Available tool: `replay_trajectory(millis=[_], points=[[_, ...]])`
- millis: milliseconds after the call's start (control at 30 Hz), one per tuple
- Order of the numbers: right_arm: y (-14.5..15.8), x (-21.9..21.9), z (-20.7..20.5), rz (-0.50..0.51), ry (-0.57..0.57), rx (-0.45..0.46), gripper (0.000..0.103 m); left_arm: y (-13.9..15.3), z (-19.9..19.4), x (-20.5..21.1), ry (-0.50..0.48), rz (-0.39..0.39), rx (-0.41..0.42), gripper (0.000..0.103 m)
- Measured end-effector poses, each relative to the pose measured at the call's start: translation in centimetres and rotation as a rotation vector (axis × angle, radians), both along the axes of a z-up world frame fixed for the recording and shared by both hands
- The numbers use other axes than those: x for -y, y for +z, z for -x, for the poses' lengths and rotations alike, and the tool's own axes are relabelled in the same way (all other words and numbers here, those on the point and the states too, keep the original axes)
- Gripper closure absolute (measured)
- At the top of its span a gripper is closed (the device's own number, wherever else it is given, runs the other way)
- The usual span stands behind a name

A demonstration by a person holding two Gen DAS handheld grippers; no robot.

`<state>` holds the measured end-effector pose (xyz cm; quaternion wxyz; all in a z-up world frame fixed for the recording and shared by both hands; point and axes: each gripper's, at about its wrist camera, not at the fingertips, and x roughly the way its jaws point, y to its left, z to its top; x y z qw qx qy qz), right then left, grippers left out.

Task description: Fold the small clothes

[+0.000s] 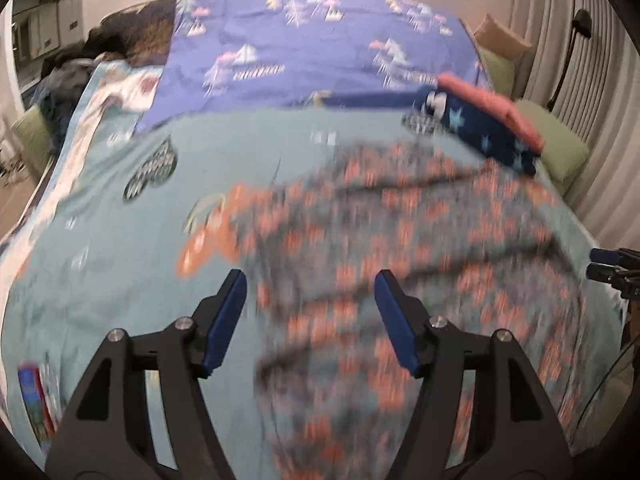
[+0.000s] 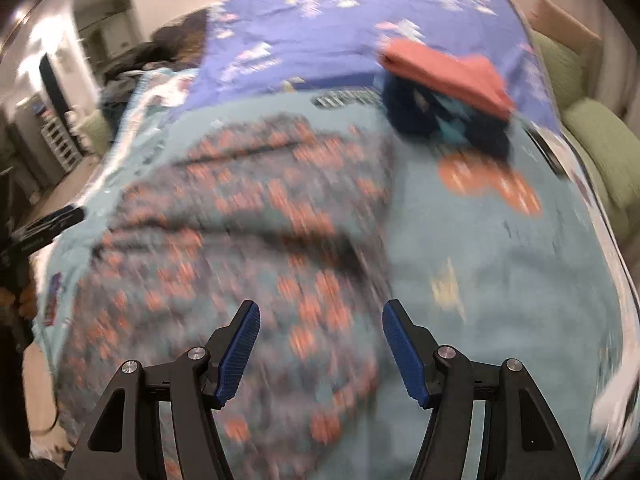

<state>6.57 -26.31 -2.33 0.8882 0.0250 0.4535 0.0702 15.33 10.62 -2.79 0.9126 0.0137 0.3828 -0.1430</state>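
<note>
A blurred grey garment (image 1: 400, 280) dotted with orange lies spread on a light blue bedcover (image 1: 100, 240), its long axis running near to far. Left gripper (image 1: 310, 320) and right gripper (image 2: 320, 344) hover above its near end, both parted wide, holding nothing. Folded clothes (image 1: 488, 120) are stacked far right.

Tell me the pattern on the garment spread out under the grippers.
The garment is grey-teal with small orange motifs, clearest in the left wrist view.

A spread garment (image 1: 400, 260) lies on the bed (image 1: 100, 240); folded clothes (image 1: 492, 120) stacked behind it.
</note>
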Motion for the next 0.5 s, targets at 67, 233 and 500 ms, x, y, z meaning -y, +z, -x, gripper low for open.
replay_trajectory(millis=[67, 233, 500], points=[[1.9, -0.3, -4.1, -0.045, 0.037, 0.008, 0.038, 1.3, -3.5, 0.8, -0.008, 0.028, 0.001, 0.035], [3.2, -2.0, -15.1, -0.105, 0.082, -0.041, 0.033, 0.8, -12.7, 4.0, -0.039, 0.050, -0.075, 0.032], [-3.9, -1.6, -29.0, -0.251, -0.005, -0.226, 0.033, -6.4, -22.8, 8.5, -0.074, 0.024, -0.297, 0.032]])
